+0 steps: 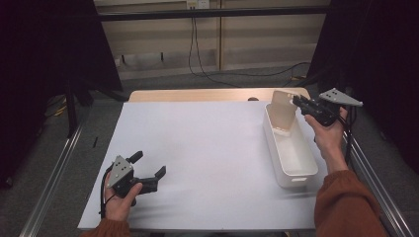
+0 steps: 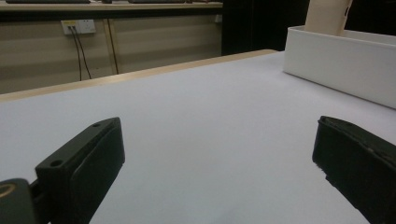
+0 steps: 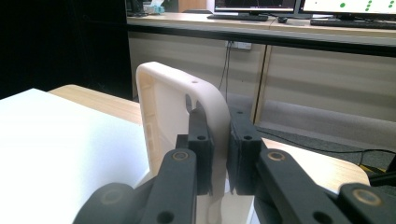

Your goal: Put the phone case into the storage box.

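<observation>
While the right gripper's [image 1: 300,102] fingers are pinching the cream plastic phone case [image 1: 283,112] upright over the long white plastic bin [image 1: 296,174], it is risking tipping against the rim; left gripper [image 1: 148,168] is idling, fingers wide.

Phone case [image 3: 180,112] lower end hidden behind right tongs [image 3: 218,154]; top cut off in left gripper view; bin [image 2: 341,60] cropped at right edge.

Your high view looks forward and down over the white-covered counter [image 1: 207,148]. Both tool views sit low and close; all three share the long white plastic bin [image 1: 291,153].
</observation>
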Tool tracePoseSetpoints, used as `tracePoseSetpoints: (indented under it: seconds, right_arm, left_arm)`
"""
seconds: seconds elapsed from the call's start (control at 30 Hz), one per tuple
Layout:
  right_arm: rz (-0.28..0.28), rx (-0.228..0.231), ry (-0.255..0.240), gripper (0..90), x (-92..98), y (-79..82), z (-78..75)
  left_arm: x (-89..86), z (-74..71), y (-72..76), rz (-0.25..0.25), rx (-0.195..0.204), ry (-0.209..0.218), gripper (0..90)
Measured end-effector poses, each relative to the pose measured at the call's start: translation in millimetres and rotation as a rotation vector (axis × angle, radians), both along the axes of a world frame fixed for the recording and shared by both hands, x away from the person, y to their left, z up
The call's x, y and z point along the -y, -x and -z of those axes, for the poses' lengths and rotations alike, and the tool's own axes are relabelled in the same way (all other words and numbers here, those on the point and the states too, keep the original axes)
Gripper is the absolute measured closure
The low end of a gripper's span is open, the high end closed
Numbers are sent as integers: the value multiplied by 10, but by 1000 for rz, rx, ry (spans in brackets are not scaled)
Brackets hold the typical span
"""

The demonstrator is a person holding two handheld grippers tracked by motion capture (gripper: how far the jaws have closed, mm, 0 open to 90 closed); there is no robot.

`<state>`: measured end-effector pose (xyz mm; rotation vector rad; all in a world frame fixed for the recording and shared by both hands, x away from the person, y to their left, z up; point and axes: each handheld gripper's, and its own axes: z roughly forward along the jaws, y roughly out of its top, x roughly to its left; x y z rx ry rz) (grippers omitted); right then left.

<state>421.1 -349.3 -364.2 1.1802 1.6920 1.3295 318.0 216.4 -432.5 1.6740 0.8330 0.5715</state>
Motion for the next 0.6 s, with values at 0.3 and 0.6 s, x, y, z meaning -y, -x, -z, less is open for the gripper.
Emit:
tracePoseSetpoints:
  seconds: [0.3,0.6]
  right_arm:
    - [8,6,1,816,5,-62,49]
    - [14,10,10,815,12,-136,46]
  left_arm:
    - [1,0,1,2,1,0,24]
    - [1,0,1,1,4,-5,24]
